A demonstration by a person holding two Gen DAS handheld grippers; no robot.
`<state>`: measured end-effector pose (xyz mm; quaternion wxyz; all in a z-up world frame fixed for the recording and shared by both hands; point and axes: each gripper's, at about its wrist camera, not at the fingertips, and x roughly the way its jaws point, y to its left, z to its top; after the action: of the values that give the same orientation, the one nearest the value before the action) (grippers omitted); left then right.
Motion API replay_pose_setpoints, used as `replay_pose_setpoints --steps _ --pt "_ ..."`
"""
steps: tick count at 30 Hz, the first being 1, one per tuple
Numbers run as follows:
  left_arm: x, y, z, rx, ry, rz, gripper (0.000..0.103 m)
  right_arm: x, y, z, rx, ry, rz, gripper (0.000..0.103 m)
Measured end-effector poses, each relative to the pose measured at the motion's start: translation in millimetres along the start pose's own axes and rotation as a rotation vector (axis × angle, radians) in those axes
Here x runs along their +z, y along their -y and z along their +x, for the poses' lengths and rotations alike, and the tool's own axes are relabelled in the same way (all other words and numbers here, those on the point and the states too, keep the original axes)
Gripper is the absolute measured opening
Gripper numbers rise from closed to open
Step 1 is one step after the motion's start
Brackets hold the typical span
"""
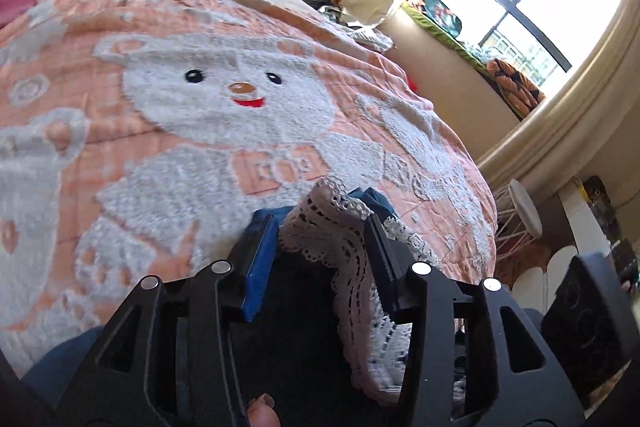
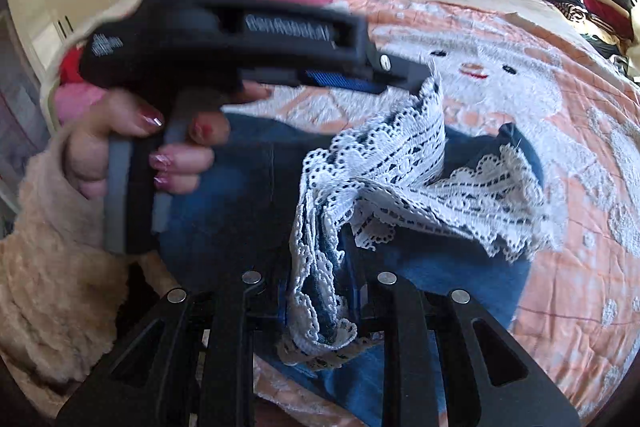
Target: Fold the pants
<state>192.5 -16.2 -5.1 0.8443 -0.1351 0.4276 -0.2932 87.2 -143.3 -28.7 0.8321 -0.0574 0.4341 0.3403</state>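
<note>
Blue denim pants with a white lace hem lay at the near edge of a peach bear-print blanket. The right gripper was clamped on a bunch of the hem; the left gripper stood parted, lace draped loose between its fingers.

A fluffy cream sleeve and glossy dark-pink nail polish on the left hand; black grippers with blue pads, silver round screws.
</note>
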Motion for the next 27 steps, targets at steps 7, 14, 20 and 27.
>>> replay_pose_setpoints --steps 7,14,20,27 --pt "-36.3 -28.4 -42.8 0.077 0.06 -0.104 0.058 -14.1 -39.8 5.4 0.024 -0.006 -0.111 0.05" --pt "-82.6 -2.1 -64.1 0.086 0.094 -0.118 0.063 -19.2 1.9 -57.9 0.072 0.113 0.04 0.061" --pt "-119.1 20.1 -54.4 0.109 0.05 -0.124 0.063 -13.3 85.0 -68.5 -0.018 0.132 0.243 0.061" --pt "-141.6 19.3 -36.5 0.072 -0.004 -0.236 0.056 1.5 114.4 -34.6 0.056 0.071 0.315 0.061"
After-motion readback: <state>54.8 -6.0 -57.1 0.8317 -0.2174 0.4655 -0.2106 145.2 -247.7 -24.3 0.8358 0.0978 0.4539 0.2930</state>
